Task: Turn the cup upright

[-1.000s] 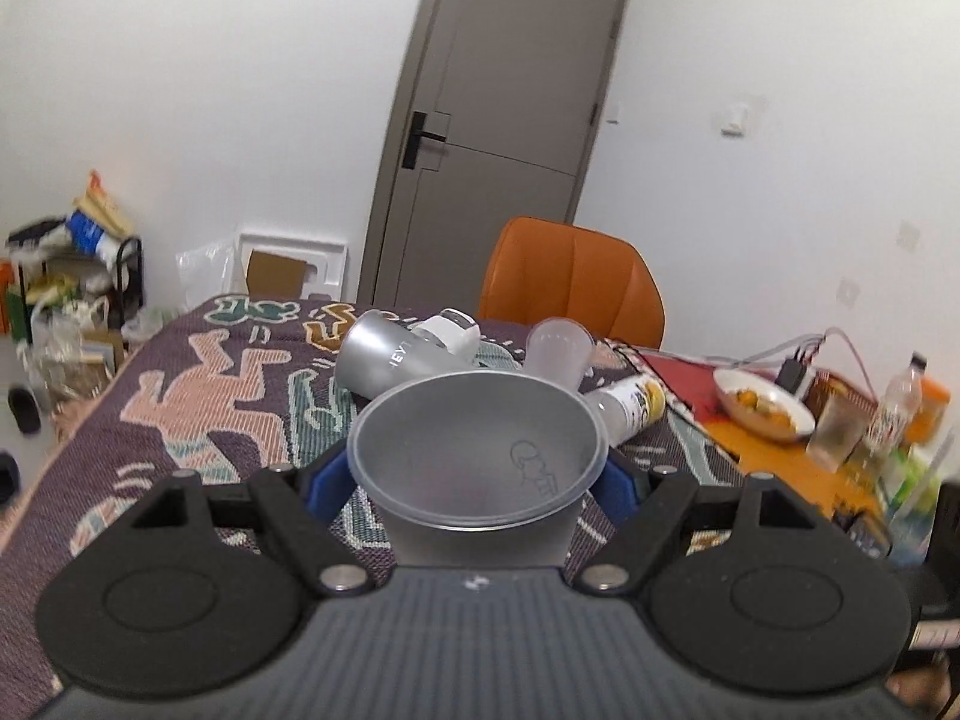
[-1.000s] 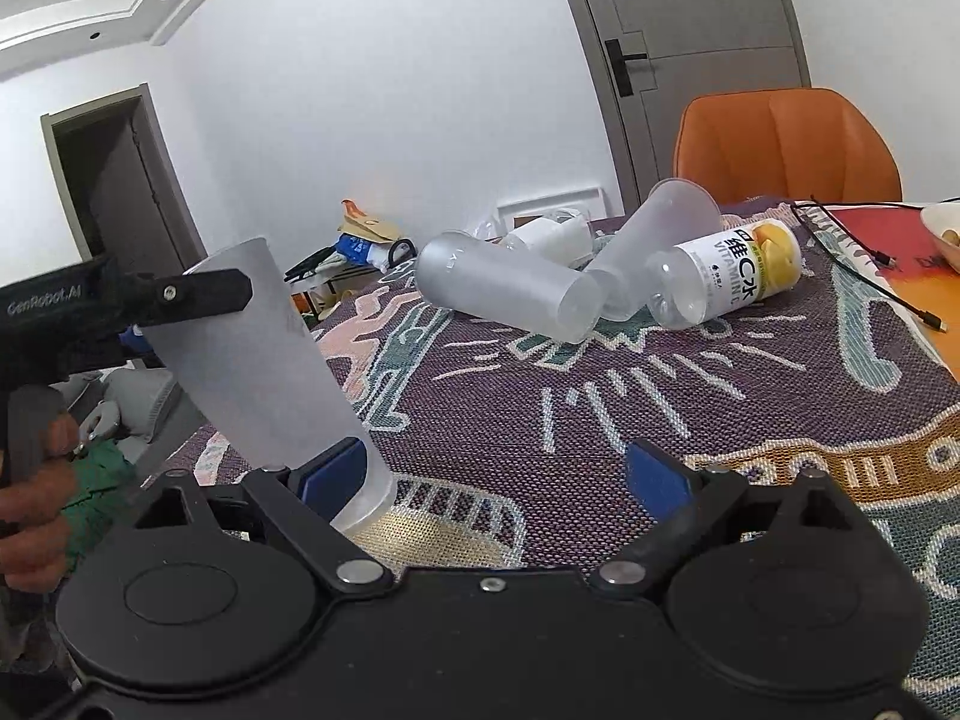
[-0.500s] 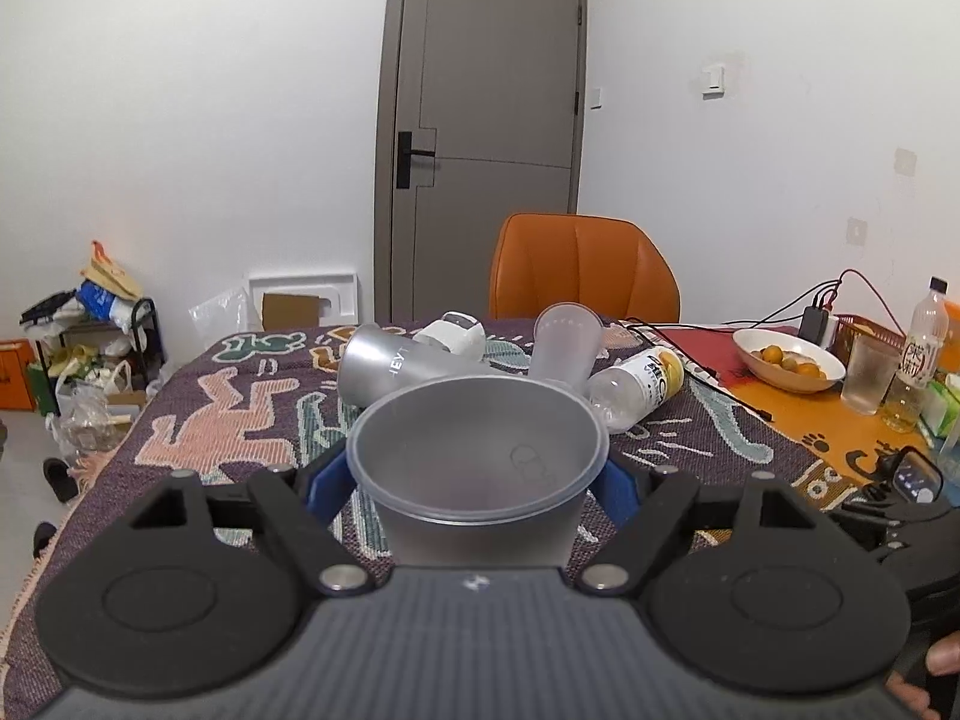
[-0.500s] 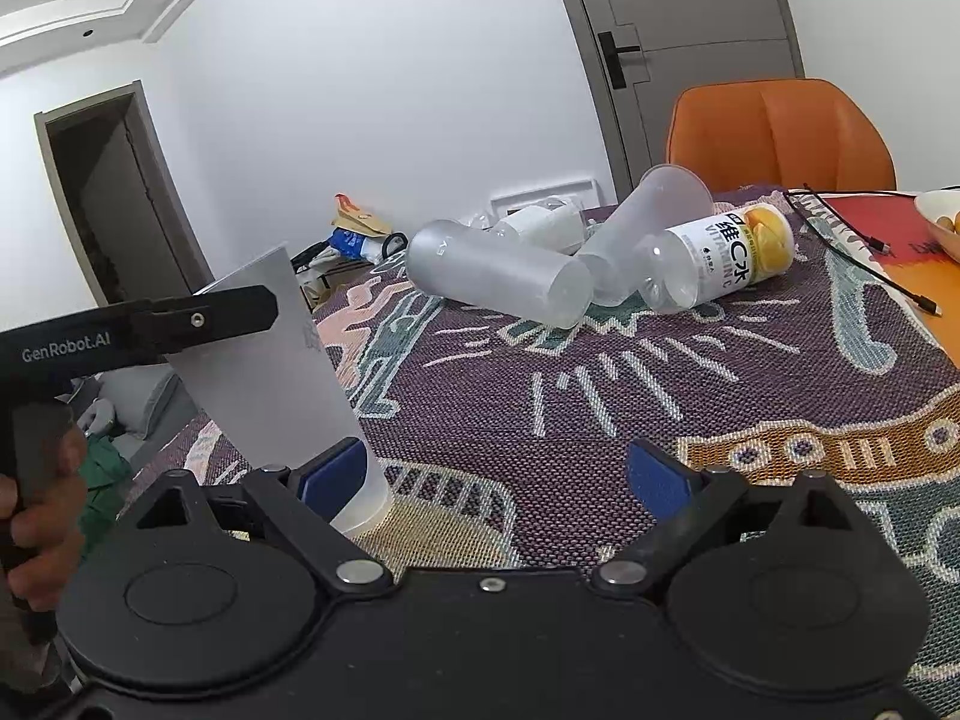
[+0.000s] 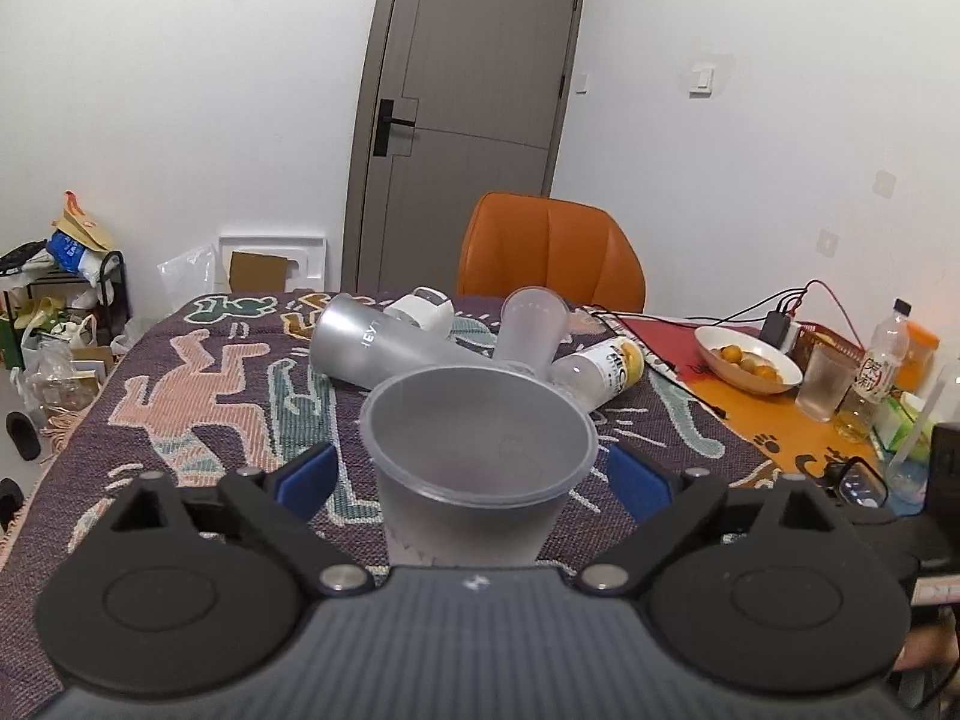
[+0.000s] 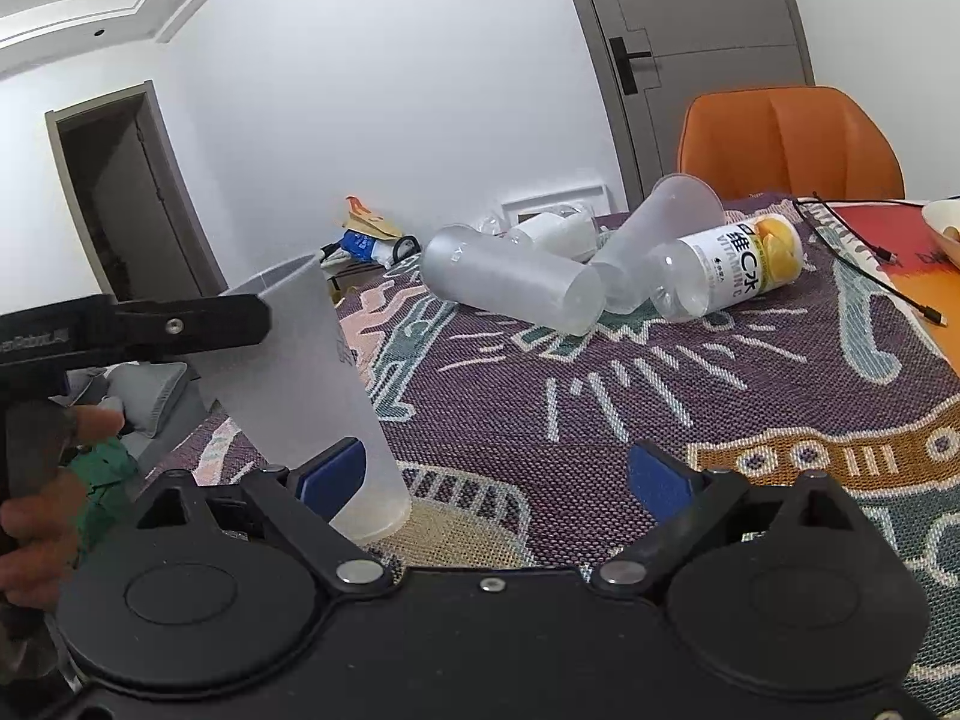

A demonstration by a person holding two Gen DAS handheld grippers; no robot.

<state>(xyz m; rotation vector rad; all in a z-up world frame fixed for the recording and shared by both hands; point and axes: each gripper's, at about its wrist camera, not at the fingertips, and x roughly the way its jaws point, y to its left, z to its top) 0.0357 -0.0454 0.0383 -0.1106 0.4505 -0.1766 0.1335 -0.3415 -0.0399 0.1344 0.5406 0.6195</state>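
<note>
A frosted plastic cup [image 5: 477, 468] stands upright on the patterned cloth, mouth up, between the blue pads of my left gripper [image 5: 477, 480]. The pads now stand apart from the cup's sides, so the gripper is open. In the right wrist view the same cup [image 6: 306, 384] stands at the left with the left gripper's black finger [image 6: 180, 324] across its upper wall. My right gripper [image 6: 495, 471] is open and empty over the cloth, its left pad close beside the cup's base.
Further back lie a frosted tumbler [image 5: 384, 348], a second tilted frosted cup [image 5: 531, 324], a vitamin water bottle [image 5: 600, 372] and a white jar [image 5: 423, 309]. An orange chair [image 5: 549, 252] stands behind. A fruit bowl [image 5: 747, 357], glass and bottles sit at the right.
My left gripper's pads have opened away from the cup, which now stands on the cloth. The left view has pulled back and risen slightly. The right gripper has barely moved.
</note>
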